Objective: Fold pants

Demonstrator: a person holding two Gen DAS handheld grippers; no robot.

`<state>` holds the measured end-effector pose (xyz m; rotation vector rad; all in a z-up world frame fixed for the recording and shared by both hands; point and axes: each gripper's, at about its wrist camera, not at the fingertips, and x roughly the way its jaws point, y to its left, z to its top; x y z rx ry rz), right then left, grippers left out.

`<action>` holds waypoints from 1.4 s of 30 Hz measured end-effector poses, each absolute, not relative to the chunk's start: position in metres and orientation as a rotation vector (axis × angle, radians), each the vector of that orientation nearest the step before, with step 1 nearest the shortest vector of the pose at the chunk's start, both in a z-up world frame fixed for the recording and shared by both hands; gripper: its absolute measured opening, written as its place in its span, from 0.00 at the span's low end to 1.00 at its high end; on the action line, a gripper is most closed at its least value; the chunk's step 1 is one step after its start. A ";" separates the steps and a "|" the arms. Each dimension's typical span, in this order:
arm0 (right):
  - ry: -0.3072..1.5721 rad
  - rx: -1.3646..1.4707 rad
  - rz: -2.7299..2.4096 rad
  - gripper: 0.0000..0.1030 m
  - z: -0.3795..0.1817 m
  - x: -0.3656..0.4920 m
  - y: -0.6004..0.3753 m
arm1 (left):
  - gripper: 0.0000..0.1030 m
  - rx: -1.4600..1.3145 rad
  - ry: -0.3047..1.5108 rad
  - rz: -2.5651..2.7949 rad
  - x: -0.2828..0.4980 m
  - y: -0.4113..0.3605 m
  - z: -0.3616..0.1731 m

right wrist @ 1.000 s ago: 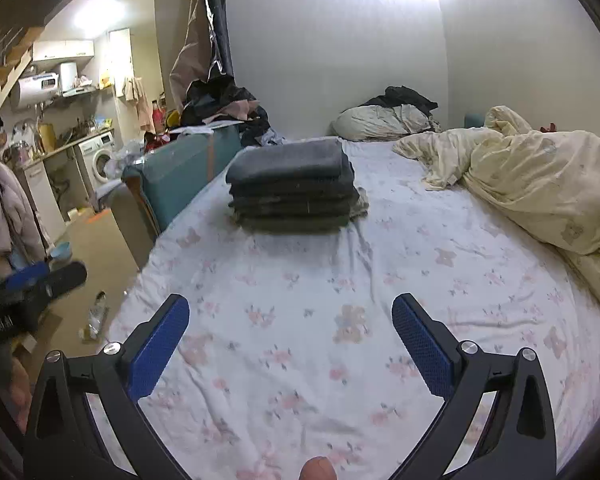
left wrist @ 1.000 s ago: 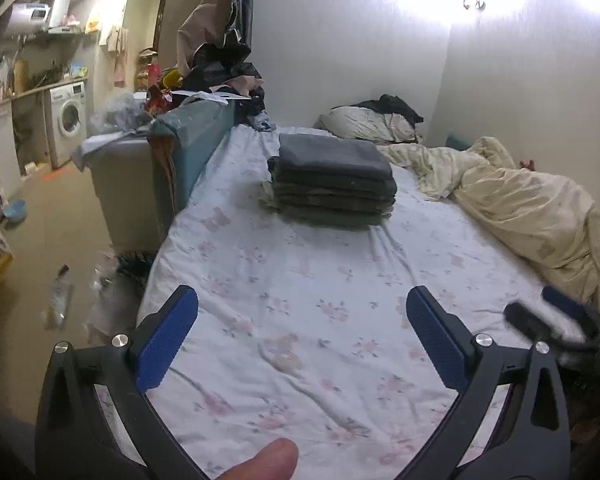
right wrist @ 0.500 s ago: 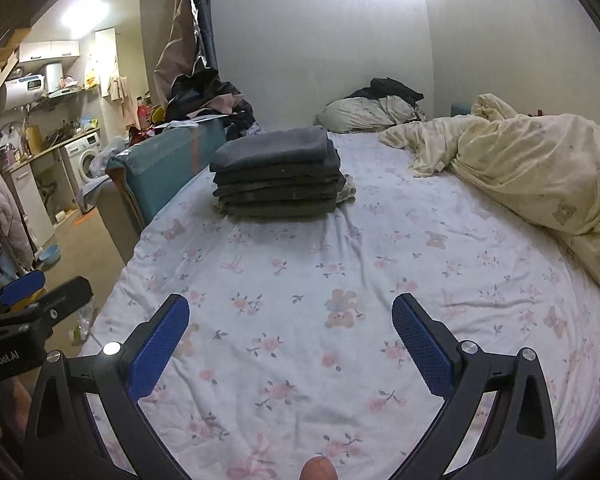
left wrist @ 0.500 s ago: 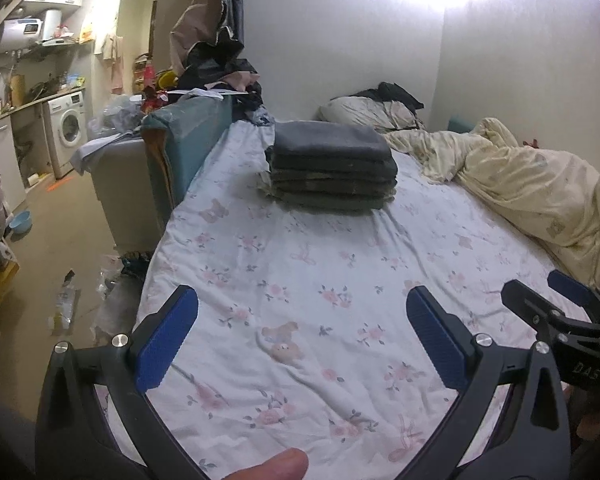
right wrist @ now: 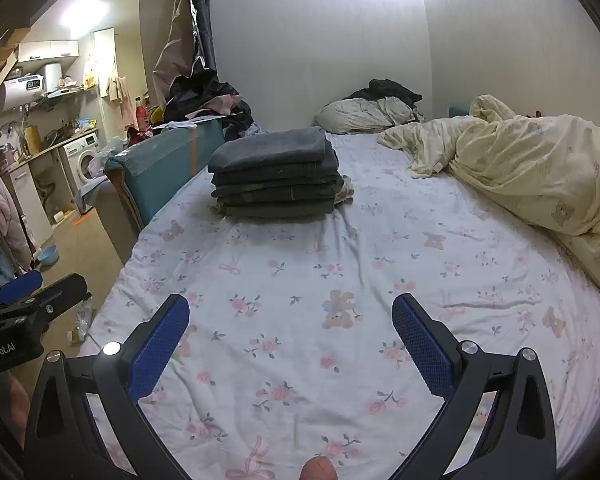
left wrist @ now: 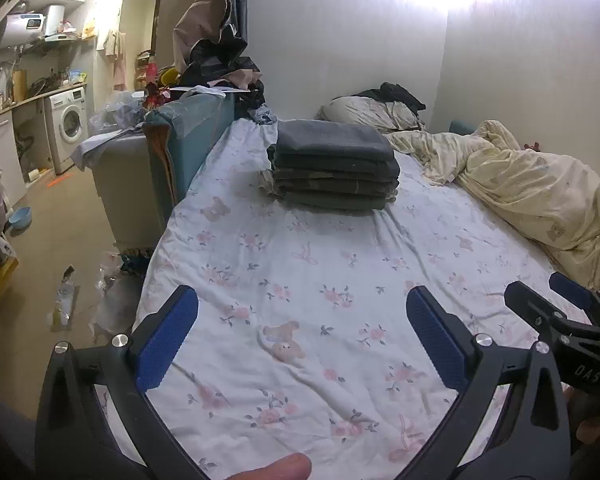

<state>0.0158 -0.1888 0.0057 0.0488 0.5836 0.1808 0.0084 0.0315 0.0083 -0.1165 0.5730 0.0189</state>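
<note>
Both grippers have come closer to the bed and lower over its near end since a second ago, so the stack of folded pants now looms larger, and the right gripper has swung into the lower right of the left view. Left gripper hangs over the flowered sheet with its blue fingers spread wide and nothing between them; right gripper does the same beside it, fingers equally wide and empty. A fingertip of the person shows at the bottom edge of each view. The pants sit as a neat dark pile toward the left edge of the bed, about midway up its length, well apart from both grippers, with a cream duvet bunched along the right side and a pillow at the head. No loose pair shows on the sheet, so the pile looks done and the next pair, if any, lies out of view. Pants like these seem soft, fairly thick and limp: they would sag and slide off a single pinch. I would take a pair at the waistband corners or the two hems, one gripper at each, and keep the cloth taut while laying it flat.
</note>
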 end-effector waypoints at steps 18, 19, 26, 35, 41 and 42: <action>0.567 0.036 0.180 1.00 0.010 0.014 -0.186 | 1.00 -0.102 0.557 0.017 0.007 0.030 0.010; 0.568 0.038 0.182 1.00 0.009 0.014 -0.186 | 1.00 -0.102 0.557 0.019 0.007 0.030 0.010; 0.570 0.036 0.185 1.00 0.010 0.016 -0.187 | 1.00 -0.106 0.556 0.020 0.007 0.032 0.011; 0.570 0.034 0.185 1.00 0.010 0.015 -0.187 | 1.00 -0.105 0.555 0.021 0.006 0.033 0.011; 0.571 0.034 0.187 1.00 0.010 0.015 -0.187 | 1.00 -0.104 0.557 0.027 0.004 0.033 0.010; 0.570 0.033 0.187 1.00 0.010 0.015 -0.186 | 1.00 -0.103 0.558 0.028 0.004 0.033 0.010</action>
